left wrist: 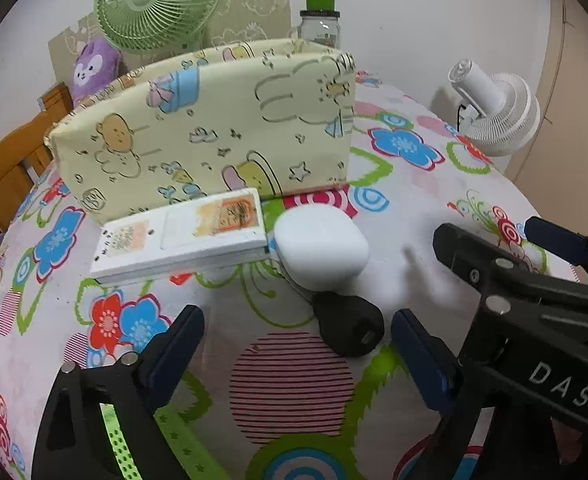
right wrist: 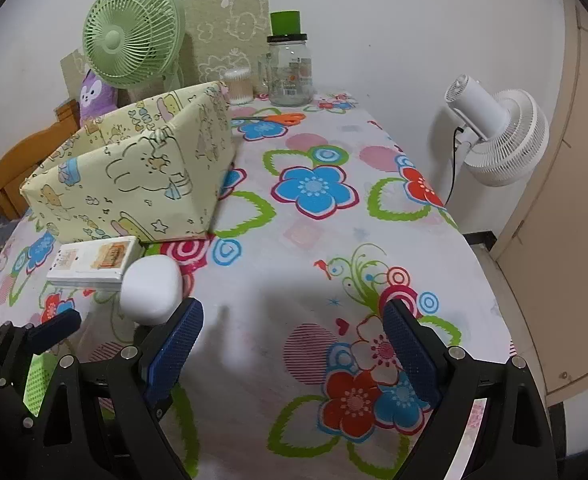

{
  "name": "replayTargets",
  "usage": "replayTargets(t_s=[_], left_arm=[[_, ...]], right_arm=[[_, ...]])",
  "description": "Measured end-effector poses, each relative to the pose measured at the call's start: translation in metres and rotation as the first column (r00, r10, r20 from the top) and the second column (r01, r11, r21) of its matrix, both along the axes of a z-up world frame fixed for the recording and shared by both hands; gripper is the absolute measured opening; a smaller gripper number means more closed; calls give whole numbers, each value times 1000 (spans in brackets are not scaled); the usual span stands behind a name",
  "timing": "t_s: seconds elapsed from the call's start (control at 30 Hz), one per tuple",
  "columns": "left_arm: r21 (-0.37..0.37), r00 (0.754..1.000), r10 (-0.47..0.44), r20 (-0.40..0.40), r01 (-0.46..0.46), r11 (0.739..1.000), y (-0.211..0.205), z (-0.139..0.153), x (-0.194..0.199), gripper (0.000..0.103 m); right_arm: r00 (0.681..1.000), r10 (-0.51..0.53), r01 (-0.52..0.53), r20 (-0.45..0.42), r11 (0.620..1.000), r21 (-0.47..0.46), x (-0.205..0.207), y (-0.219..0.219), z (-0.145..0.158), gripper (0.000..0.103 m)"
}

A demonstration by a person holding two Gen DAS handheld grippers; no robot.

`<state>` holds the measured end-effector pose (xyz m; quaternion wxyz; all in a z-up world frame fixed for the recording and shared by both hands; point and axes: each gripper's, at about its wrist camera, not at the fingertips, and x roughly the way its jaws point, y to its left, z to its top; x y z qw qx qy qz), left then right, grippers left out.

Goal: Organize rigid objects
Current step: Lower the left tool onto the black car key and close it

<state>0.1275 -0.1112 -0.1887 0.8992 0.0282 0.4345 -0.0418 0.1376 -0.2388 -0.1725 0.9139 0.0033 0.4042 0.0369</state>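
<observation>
A white flat remote-like box [left wrist: 182,236] lies on the flowered tablecloth, touching a white rounded case [left wrist: 321,249]. A small black key-shaped object [left wrist: 350,330] lies just in front of the case. Behind them stands a yellow cartoon-print box [left wrist: 210,132], open at the top. My left gripper [left wrist: 298,348] is open and empty, its fingers either side of the black object. My right gripper [right wrist: 294,344] is open and empty over bare cloth to the right; it also shows in the left wrist view [left wrist: 534,256]. The remote [right wrist: 94,266], case [right wrist: 152,290] and box [right wrist: 134,176] show at left in the right wrist view.
At the back stand a green fan [right wrist: 132,30], a glass jar with a green lid [right wrist: 290,68], a cotton swab tub [right wrist: 238,86], orange scissors [right wrist: 274,119] and a purple plush [left wrist: 94,68]. A white fan [right wrist: 498,136] stands off the table's right edge. A wooden chair [left wrist: 10,168] is at left.
</observation>
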Motion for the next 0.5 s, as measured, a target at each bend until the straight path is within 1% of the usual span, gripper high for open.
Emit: replayTargets(t_s=[0.2,0.3,0.4,0.47,0.5], left_arm=[[-17,1000,0,11,0,1000,0,0,1,89],[-28,1000,-3,19,3,1000,0,1,2,82],[-37,999,-10,30,11,999,0,2,1,72],[-42,999,-15,36,17,999,0,3,1,60],[-44,999,-20,39,22,999,1,3,0,56]], right_arm=[[1000,3,-3,-3,1000,3,2,-1,-2,93],[1000,10,-10,-1,1000,-4,2,2,-2,93],[1000,11,-11,0,1000,-10,2,3,-1,93],[1000,12,-12,3,1000,-17,2,5,0,93],[1000,13,-13,3,1000,-19,2,5,0,93]])
